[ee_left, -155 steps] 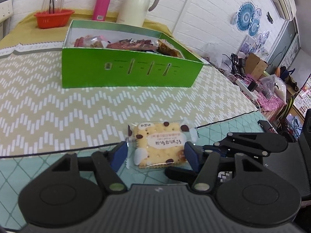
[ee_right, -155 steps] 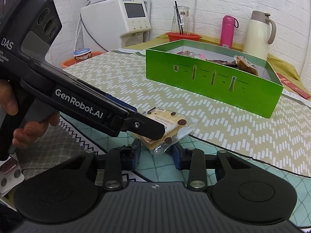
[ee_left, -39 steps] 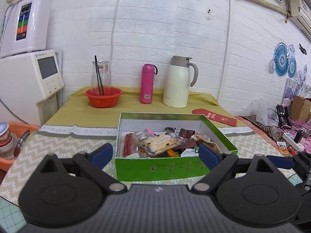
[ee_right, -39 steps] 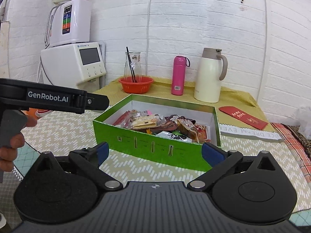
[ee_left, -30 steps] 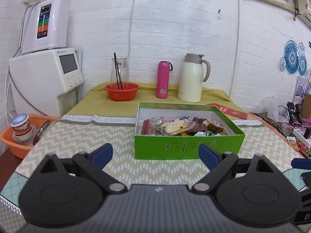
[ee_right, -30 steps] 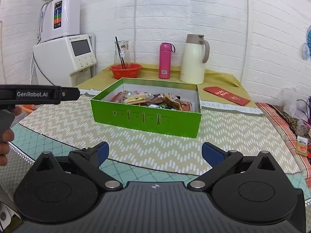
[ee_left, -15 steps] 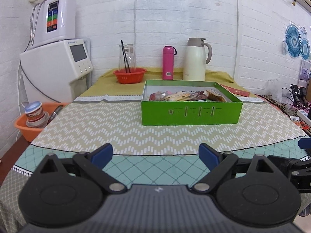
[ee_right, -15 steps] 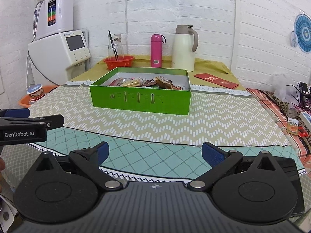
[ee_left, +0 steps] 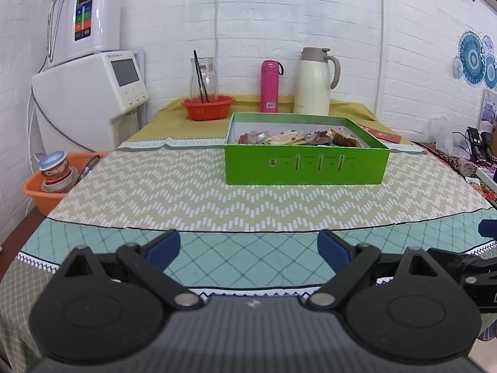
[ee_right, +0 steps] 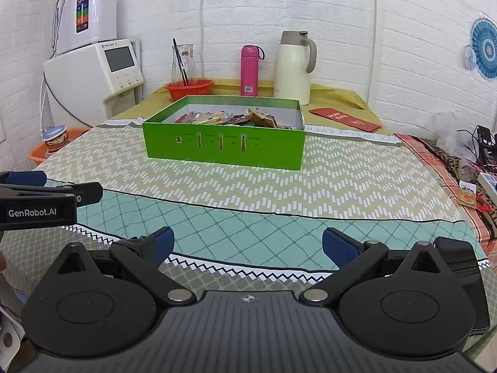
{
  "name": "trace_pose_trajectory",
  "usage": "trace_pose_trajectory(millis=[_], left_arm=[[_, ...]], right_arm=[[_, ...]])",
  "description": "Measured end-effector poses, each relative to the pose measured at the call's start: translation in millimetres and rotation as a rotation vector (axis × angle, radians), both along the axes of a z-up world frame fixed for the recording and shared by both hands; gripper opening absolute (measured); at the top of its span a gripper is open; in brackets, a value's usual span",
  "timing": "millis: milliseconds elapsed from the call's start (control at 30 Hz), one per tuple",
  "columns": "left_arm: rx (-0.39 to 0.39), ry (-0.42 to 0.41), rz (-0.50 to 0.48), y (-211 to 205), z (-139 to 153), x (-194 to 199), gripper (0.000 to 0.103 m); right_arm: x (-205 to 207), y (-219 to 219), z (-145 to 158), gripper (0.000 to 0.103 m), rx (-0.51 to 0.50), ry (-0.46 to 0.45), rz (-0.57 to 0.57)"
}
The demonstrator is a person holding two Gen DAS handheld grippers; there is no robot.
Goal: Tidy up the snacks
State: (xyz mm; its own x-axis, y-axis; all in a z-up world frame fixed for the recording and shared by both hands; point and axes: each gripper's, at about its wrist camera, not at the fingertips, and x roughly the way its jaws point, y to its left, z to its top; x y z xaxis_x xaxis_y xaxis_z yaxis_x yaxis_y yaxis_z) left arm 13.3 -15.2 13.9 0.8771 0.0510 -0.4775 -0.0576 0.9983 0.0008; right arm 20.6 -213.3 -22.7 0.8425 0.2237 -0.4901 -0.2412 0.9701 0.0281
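A green box stands on the patterned tablecloth in the middle of the table; it also shows in the right wrist view. Several wrapped snacks lie inside it, among them a biscuit packet; they also show in the right wrist view. My left gripper is open and empty, held back over the table's near edge. My right gripper is open and empty, also at the near edge. The left gripper's body shows at the left of the right wrist view.
Behind the box stand a red bowl with a glass jug, a pink bottle and a cream thermos. A red envelope lies at the back right. A white appliance and an orange basin are at the left.
Both grippers have pulled back from the box towards the near table edge. The biscuit packet that lay between the fingers five seconds ago is now in the box. Both stay open.
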Motion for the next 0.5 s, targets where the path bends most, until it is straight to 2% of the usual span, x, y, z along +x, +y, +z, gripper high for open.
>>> trace_pose_trajectory(millis=[500], left_arm=[[-0.006,-0.007,-0.013,1.6,-1.1,-0.7,0.09]], right_arm=[[1.2,2.2,-0.5,0.103,0.0,0.009,0.001]])
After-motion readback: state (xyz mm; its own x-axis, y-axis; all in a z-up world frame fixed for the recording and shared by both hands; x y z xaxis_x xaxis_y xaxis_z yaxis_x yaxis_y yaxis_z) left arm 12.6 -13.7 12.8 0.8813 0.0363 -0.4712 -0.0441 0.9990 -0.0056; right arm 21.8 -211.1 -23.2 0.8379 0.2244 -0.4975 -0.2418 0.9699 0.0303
